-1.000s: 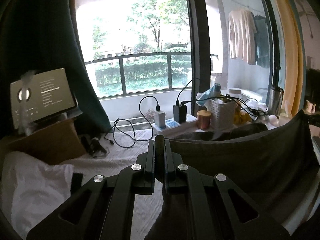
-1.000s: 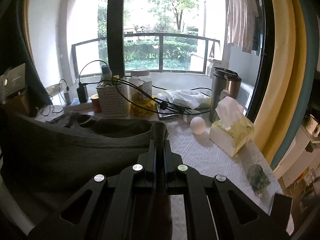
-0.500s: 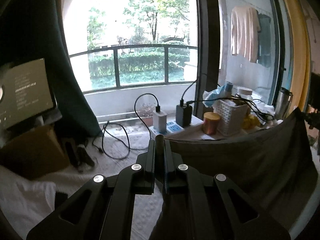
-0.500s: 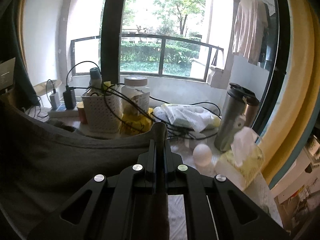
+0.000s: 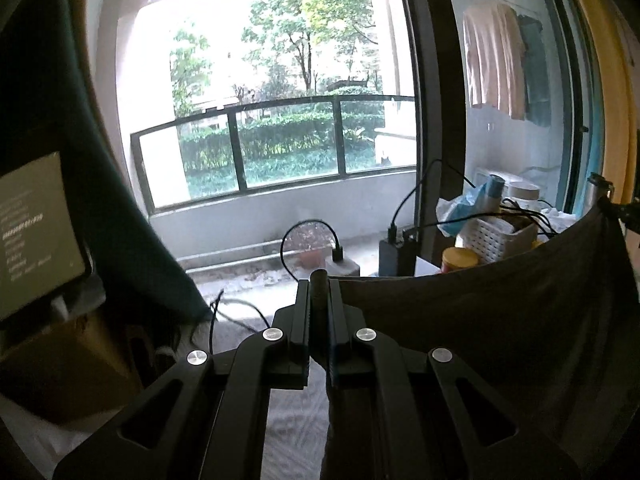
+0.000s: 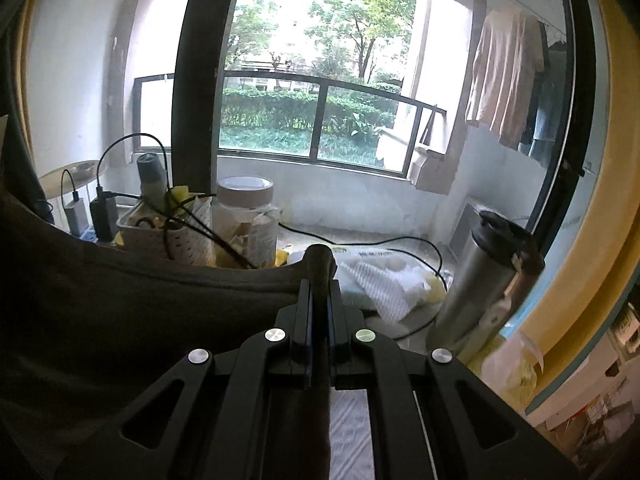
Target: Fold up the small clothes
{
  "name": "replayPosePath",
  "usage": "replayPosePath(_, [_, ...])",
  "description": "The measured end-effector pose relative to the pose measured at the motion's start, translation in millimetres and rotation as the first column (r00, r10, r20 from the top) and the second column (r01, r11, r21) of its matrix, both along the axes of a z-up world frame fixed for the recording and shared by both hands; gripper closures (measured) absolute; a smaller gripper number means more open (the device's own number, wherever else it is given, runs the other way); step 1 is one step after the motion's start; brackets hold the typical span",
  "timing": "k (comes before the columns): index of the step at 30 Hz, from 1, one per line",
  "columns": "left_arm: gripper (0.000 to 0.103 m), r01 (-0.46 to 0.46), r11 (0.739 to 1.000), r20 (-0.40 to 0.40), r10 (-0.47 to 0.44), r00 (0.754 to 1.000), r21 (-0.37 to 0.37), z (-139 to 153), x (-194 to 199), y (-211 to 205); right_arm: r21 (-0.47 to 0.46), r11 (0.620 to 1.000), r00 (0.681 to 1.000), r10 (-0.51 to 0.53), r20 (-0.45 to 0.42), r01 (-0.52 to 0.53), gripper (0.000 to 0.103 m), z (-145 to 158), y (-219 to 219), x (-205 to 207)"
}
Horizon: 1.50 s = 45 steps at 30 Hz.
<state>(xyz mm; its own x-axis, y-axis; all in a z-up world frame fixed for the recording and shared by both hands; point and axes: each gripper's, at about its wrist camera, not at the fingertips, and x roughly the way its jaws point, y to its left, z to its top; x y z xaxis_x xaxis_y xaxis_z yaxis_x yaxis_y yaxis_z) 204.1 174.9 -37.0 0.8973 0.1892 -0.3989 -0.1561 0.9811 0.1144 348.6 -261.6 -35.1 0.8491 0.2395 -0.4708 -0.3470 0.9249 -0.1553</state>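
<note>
1. dark grey cotton garment point(image 5: 500, 320) hangs stretched in the air between the two grippers, in front of the white perforated plastic basket point(image 5: 502, 236).
2. left gripper point(image 5: 319, 280): jaws pinched tight on one top corner of the garment.
3. right gripper point(image 6: 318, 268): jaws clamped on the other corner, left of the steel flask point(image 6: 484, 280).
4. progress, judged: early; cloth lifted and spread, no fold visible. laying flat and folding remain.

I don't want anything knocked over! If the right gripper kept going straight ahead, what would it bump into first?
Probably the white textured bag lying just past the right gripper, which is shut on the dark grey garment. The tall steel flask stands off to the side. Depth is unclear.
</note>
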Motion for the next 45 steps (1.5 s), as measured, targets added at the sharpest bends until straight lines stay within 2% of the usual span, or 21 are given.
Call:
replayPosePath(9, [0.095,-0.045,0.997,-0.028,0.047,0.999,0.068,-27,34,-4,-0.094,0.994,0.999,-0.053,0.004,0.053,0.098,-26,9,19])
replayPosePath(15, [0.095,-0.04,0.997,-0.08,0.045,0.996,0.061,-48,50,0,-0.104,0.99,0.996,-0.092,-0.016,0.09,0.098,-38,7,28])
replayPosePath(18, [0.095,-0.027,0.999,-0.134,0.032,0.99,0.037,-55,55,4,-0.117,0.987,0.993,-0.111,-0.025,0.108,0.096,-41,8,30])
replayPosePath(20, [0.085,-0.046,0.998,-0.143,0.052,0.988,0.041,-56,55,5,-0.113,0.986,0.992,-0.126,-0.029,0.122,0.095,-41,7,30])
replayPosePath(21, [0.063,-0.059,0.997,-0.139,0.064,0.988,0.041,-56,53,6,-0.108,0.986,0.991,-0.129,-0.031,0.125,0.093,-41,5,29])
replayPosePath(22, [0.043,-0.068,0.997,-0.134,0.072,0.988,0.033,-55,50,7,-0.101,0.987,0.991,-0.131,-0.035,0.127,0.085,-39,4,27])
replayPosePath(23, [0.04,-0.077,0.997,-0.127,0.078,0.989,0.017,-52,47,9,-0.089,0.987,0.99,-0.134,-0.038,0.131,0.079,-38,1,25])
replayPosePath(24, [0.04,-0.081,0.997,-0.126,0.081,0.989,0.005,-50,44,11,-0.081,0.988,0.99,-0.137,-0.039,0.134,0.066,-37,-1,23])
replayPosePath(25, [0.04,-0.085,0.996,-0.131,0.083,0.988,-0.005,-48,40,13,-0.076,0.988,0.989,-0.14,-0.038,0.137,0.063,-36,-1,19])
replayPosePath(33, [0.04,-0.122,0.991,-0.173,0.111,0.979,-0.053,-46,-5,13,-0.056,0.987,0.986,-0.155,-0.064,0.152,0.062,-33,-18,-19])
replayPosePath(40, [0.039,-0.177,0.971,-0.234,0.136,0.963,-0.163,-67,-64,15,-0.03,0.982,0.972,-0.188,-0.139,0.186,0.062,-44,-51,-70])
replayPosePath(43, [0.039,-0.173,0.96,-0.262,0.113,0.959,-0.221,-79,-88,13,-0.015,0.979,0.964,-0.201,-0.174,0.202,0.062,-49,-64,-84])
replayPosePath(45, [0.039,-0.172,0.958,-0.278,0.105,0.955,-0.229,-84,-101,9,0.004,0.979,0.959,-0.199,-0.203,0.204,0.062,-54,-73,-96])
